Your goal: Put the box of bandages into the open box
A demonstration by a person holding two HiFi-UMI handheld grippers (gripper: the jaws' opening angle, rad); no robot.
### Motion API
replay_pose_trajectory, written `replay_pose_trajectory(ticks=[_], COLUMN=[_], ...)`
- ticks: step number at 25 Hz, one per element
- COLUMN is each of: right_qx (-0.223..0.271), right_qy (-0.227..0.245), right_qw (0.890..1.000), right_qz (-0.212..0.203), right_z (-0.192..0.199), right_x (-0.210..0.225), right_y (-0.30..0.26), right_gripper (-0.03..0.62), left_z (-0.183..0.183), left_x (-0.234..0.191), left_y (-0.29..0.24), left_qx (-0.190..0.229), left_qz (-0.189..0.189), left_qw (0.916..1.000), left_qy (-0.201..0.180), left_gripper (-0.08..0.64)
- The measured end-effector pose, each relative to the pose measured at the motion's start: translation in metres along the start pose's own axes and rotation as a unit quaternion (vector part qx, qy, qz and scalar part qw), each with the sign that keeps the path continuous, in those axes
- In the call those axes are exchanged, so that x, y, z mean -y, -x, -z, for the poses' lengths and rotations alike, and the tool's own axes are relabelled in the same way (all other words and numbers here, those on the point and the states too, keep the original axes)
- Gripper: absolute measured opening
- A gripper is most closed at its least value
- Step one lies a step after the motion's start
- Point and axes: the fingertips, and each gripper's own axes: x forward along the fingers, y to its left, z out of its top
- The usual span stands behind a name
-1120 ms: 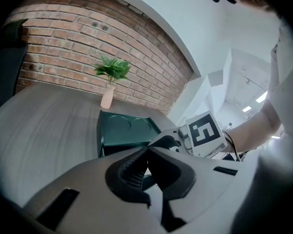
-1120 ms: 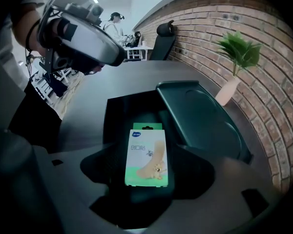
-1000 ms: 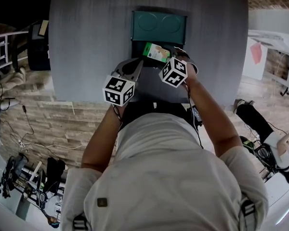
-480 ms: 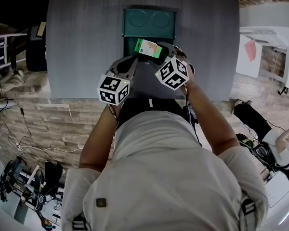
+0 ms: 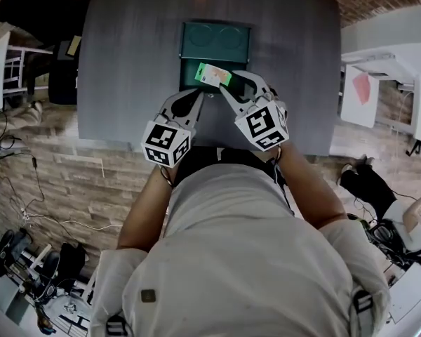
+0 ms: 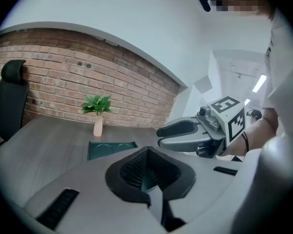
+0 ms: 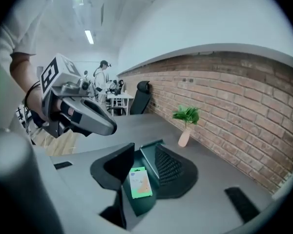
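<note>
- Left gripper [image 6: 147,177]: I see its jaws a little apart with nothing gripped. It hovers over the dark table [image 5: 119,69], at the near left corner of the open box [image 5: 215,42].
- Box of bandages [image 7: 139,183]: it lies flat, green face up, in the open box, just below the raised lid.
- Right gripper [image 7: 142,155]: its jaws are closing. I see the box of bandages between them, but the pads are not touching it.
</note>
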Motion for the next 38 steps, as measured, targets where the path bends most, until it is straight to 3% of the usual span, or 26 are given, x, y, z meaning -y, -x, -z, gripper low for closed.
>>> replay_pose_trajectory(ticks=[5, 10, 20, 30, 38], right_qx=[0.08, 0.128, 0.204, 0.232, 0.234], right_qy=[-0.029, -0.047, -0.048, -0.036, -0.032], right_qw=[0.996, 0.991, 0.978, 0.971, 0.971], right_qz=[0.009, 0.005, -0.015, -0.043, -0.031], right_z=[-0.041, -0.069, -0.085, -0.081, -0.091], right_x=[0.004, 0.004, -0.001, -0.017, -0.043], right_y=[0.052, 0.096, 0.185, 0.229, 0.237], right_gripper=[0.097, 0.063, 0.025, 0.021, 0.021], left_z=[-0.031, -0.06, -0.096, -0.095, -0.1], left_x=[0.03, 0.062, 0.142, 0.183, 0.182], left_y=[0.017, 0.034, 0.061, 0.09, 0.117], left_qx=[0.038, 0.073, 0.127, 0.142, 0.155], left_qz=[-0.014, -0.025, -0.021, -0.049, -0.036], left_qw=[0.9989, 0.9949, 0.9875, 0.9836, 0.9811], left_qy=[-0.023, -0.065, -0.092, -0.099, -0.109], left_gripper=[0.017, 0.015, 0.015, 0.015, 0.015])
